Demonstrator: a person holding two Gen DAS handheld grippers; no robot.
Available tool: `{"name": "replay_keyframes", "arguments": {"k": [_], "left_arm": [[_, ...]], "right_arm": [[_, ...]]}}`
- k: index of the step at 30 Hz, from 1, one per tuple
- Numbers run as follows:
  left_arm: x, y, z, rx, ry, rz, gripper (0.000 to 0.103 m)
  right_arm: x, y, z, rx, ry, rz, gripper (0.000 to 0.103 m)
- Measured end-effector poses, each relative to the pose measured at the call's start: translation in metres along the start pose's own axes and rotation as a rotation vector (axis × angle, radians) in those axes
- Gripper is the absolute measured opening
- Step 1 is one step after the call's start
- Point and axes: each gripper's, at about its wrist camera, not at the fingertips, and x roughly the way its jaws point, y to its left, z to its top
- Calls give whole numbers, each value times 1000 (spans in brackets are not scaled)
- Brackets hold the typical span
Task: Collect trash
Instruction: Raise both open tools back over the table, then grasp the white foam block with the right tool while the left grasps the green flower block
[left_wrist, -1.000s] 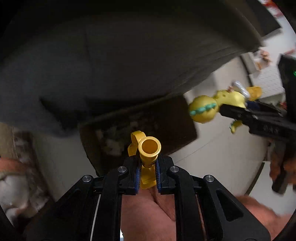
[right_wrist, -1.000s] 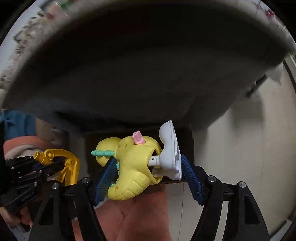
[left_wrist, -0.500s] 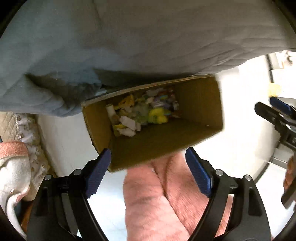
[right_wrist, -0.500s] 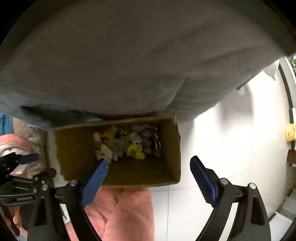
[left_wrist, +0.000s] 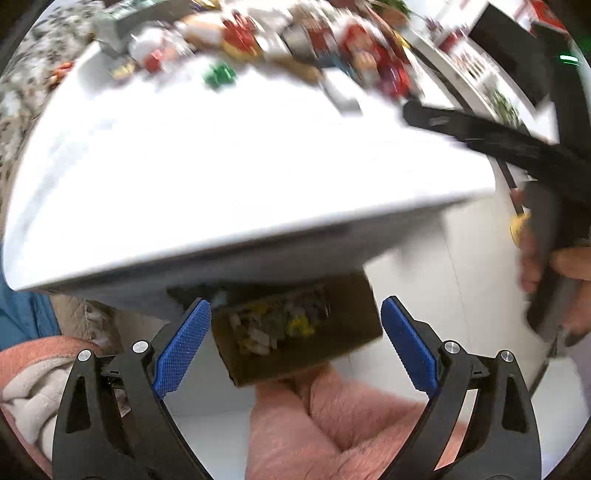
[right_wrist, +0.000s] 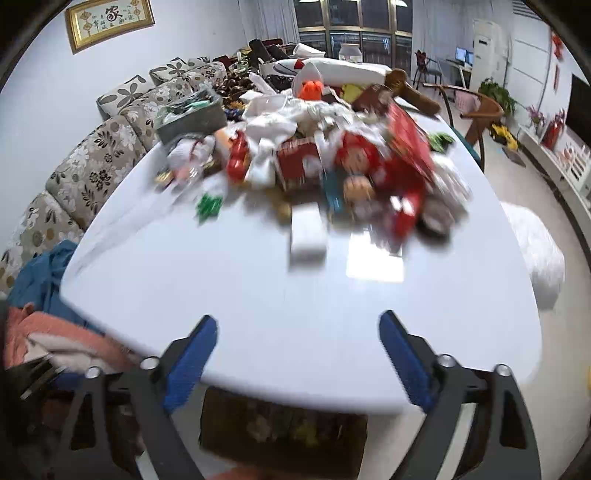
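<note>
Yellow toys gone from both, the left hand-held gripper (left_wrist: 295, 343) and right hand-held gripper (right_wrist: 297, 360), jaws spread empty, face the table's (right_wrist: 258, 295) trash pile (right_wrist: 332, 162) beyond, box (left_wrist: 295, 332) below.

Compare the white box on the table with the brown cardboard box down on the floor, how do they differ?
The white box sits on top of the white table; the cardboard box stands on the floor below the table's edge. The white box looks closed and plain; the cardboard box is open-topped and holds mixed bits of trash. The white box looks smaller. Both are rectangular.
</note>
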Motion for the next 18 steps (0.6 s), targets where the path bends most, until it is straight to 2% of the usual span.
{"name": "replay_keyframes", "arguments": {"k": [1, 3, 6, 9, 10, 12, 18], "left_arm": [[-2, 2, 7, -18, -8, 10, 91], [-5, 4, 25, -54, -16, 43, 91], [-10, 13, 44, -112, -32, 79, 91], [-17, 18, 58, -147, -45, 98, 91], [-18, 19, 62, -154, -49, 104, 91], [-18, 19, 69, -154, -57, 119, 91], [-13, 16, 79, -133, -64, 120, 91]], "right_arm": [[15, 1, 12, -1, 18, -2, 73], [40, 4, 29, -8, 40, -20, 73], [70, 8, 34, -28, 85, -44, 71], [95, 7, 38, 0, 173, -53, 56], [95, 6, 40, -2, 151, -76, 53], [98, 5, 41, -2, 162, -66, 34], [73, -12, 33, 52, 137, -27, 32]]}}
